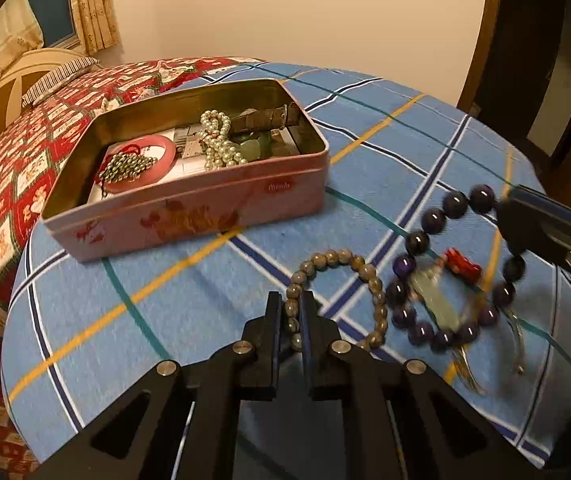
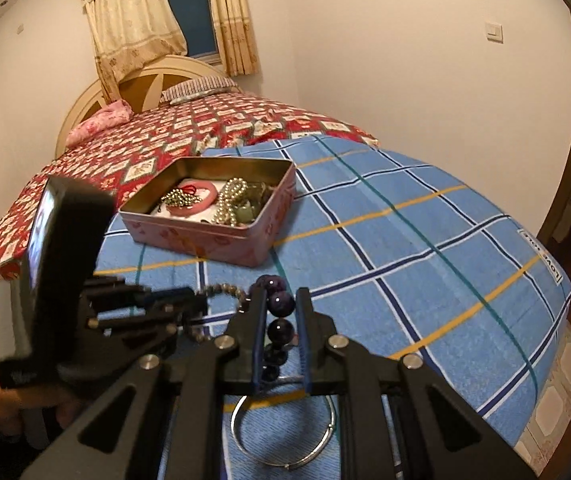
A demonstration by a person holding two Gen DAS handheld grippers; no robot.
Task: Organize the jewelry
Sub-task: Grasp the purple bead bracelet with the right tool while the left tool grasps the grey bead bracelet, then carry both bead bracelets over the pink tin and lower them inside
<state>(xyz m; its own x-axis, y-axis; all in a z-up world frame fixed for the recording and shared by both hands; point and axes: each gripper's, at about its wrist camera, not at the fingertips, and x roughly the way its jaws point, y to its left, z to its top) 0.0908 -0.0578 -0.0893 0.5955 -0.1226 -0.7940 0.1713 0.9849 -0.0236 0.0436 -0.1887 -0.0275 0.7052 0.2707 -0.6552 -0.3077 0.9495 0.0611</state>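
An open pink tin [image 1: 189, 216] sits on the blue checked cloth and holds a pearl string [image 1: 217, 140], a pink bangle [image 1: 165, 160] and other pieces. My left gripper [image 1: 290, 304] is shut on a grey-brown bead bracelet [image 1: 341, 258] lying on the cloth. My right gripper [image 2: 281, 300] is shut on a dark purple bead bracelet [image 1: 425, 240], lifted and blurred; it also shows in the right wrist view [image 2: 279, 304]. A pale green pendant [image 1: 433, 300] and a red charm [image 1: 461, 266] lie inside that ring. A silver bangle [image 2: 285, 456] lies under the right gripper.
The tin [image 2: 221, 244] stands at the far left of the blue cloth [image 2: 425, 260]. A bed with a red patterned cover [image 2: 205, 128] lies behind. The cloth drops off at the right toward a tiled floor [image 2: 565, 380]. A dark doorway [image 1: 545, 60] is at the right.
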